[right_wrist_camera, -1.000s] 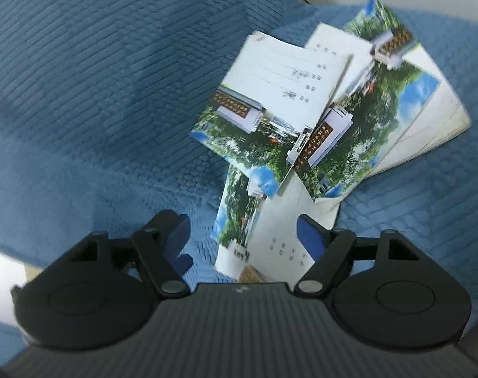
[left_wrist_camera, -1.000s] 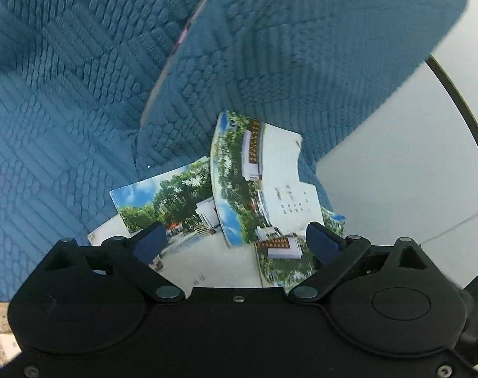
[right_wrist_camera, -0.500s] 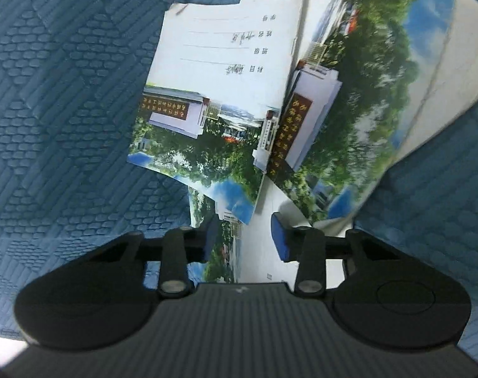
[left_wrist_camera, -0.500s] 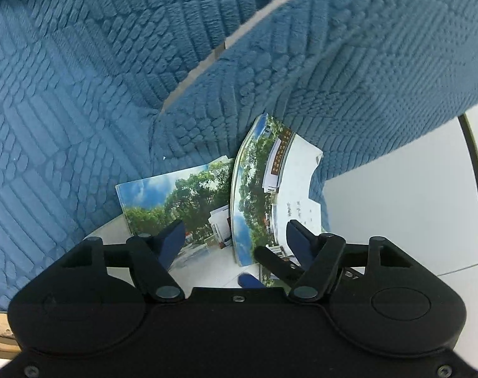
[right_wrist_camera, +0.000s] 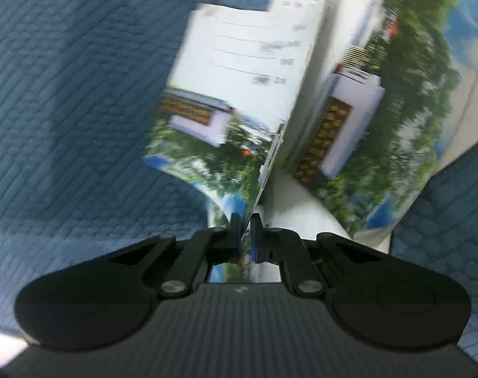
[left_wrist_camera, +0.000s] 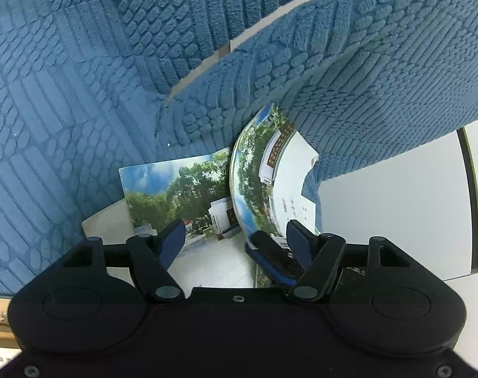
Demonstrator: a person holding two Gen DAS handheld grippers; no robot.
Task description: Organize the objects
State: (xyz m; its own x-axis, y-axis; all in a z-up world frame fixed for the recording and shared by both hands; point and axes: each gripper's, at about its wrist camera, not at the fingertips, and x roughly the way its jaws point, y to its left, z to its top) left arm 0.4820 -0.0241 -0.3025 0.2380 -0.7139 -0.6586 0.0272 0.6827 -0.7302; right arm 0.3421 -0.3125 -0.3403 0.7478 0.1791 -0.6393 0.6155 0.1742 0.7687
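Blue pads of the right tool (right_wrist_camera: 245, 233) are pinched on the near edge of one booklet (right_wrist_camera: 235, 94), whose cover bows upward from the grip; its jaws have just been closing and the paper is caught between them. In the left wrist view that same booklet (left_wrist_camera: 270, 176) stands curled on edge. The left tool (left_wrist_camera: 235, 239) hangs spread over the flat booklet (left_wrist_camera: 182, 189) beneath, its pads not pressing on anything; the right tool's clamped fingers (left_wrist_camera: 270, 252) show just inside its right-hand pad.

Beyond the tools, the booklets lie in a loose, overlapping heap on a blue quilted cover (left_wrist_camera: 81, 94), with a white surface (left_wrist_camera: 396, 204) at the cover's edge.

Main risk, as I judge it: the grip sits at the very margin of thin, glossy paper. A quick lift could let the cover slide out, crease along the bow, or open so the pages fan. The overlapping booklet (right_wrist_camera: 380, 100) alongside may drag with it and scatter the heap. The two tools are close enough to collide.
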